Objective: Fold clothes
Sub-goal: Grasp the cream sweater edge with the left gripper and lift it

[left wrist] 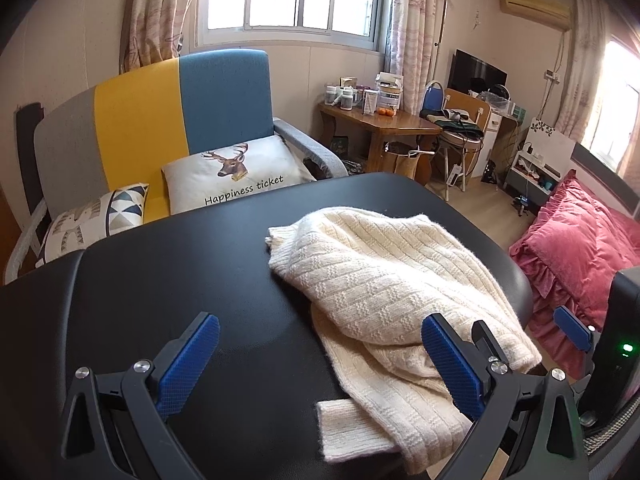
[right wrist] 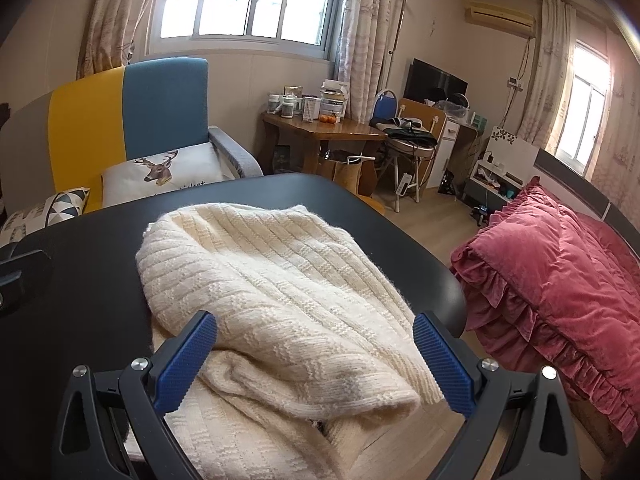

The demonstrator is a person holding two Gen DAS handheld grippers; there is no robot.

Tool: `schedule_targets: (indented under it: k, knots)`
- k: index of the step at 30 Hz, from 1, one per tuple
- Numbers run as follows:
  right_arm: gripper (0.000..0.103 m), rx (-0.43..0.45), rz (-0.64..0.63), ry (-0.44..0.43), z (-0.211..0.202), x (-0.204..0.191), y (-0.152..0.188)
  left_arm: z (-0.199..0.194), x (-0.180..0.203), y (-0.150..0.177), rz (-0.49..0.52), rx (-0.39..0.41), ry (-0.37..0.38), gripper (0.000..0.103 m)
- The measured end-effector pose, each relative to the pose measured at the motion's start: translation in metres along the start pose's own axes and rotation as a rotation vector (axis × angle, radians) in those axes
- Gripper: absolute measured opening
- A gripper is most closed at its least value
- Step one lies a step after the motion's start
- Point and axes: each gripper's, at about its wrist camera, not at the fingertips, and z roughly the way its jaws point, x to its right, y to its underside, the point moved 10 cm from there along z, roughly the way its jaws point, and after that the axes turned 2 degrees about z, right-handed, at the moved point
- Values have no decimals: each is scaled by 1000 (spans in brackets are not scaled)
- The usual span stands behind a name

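Observation:
A cream knitted sweater (left wrist: 384,276) lies bunched and partly folded on the black table (left wrist: 160,280), toward its right side. One ribbed cuff (left wrist: 344,428) sticks out at the near edge. My left gripper (left wrist: 320,360) is open, hovering above the sweater's near left part; its right finger (left wrist: 452,364) is over the knit. In the right wrist view the sweater (right wrist: 272,280) fills the middle and my right gripper (right wrist: 316,360) is open just above its near folded edge. The right gripper's blue pad also shows at the far right of the left wrist view (left wrist: 574,328).
A sofa (left wrist: 160,108) with a deer cushion (left wrist: 236,172) stands behind the table. A bed with a red quilt (right wrist: 560,272) lies to the right, close to the table's edge (right wrist: 456,292). A cluttered wooden desk (left wrist: 384,124) and chair stand by the window.

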Motion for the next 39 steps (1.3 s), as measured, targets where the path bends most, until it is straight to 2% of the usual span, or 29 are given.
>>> schedule_targets:
  k: [3,6,12,15,18,21,24,25,26,29,31,35,39]
  knots:
    - [100,-6,9,-26,1,-2,2,3,-5,6,-20,-19,20,102]
    - [101,-20,36,-91,1,-6,4,8,-10,14,-35,-45,45,103]
    - [100,-60,87,-303,2,-22,11,18,-20,30,-65,-95,94,103]
    - [93,-100,85,-435,3,-33,16,22,-24,37,-80,-120,119,103]
    - [93,-167,58,-519,7,-44,22,32,-33,51,-107,-168,140,103]
    - [93,-185,13,-598,4,-53,18,44,-42,68,-165,-238,221,103]
    - [93,-212,-43,-658,4,-65,11,54,-51,80,-264,-274,299,103]
    - [93,-227,-62,-677,5,-69,9,58,-50,83,-297,-284,357,103]
    - [93,-236,-106,-658,9,-72,8,62,-50,86,-323,-293,404,103]
    - [93,-290,-239,-586,27,-80,17,70,-55,87,-321,-297,402,103]
    - [80,-338,-322,-539,42,-83,27,74,-55,87,-324,-301,410,102]
    - [79,-348,-262,-508,57,-65,31,86,-47,80,-320,-302,418,102]
    - [79,-337,-174,-519,57,-45,30,112,-29,82,-396,-395,520,102]
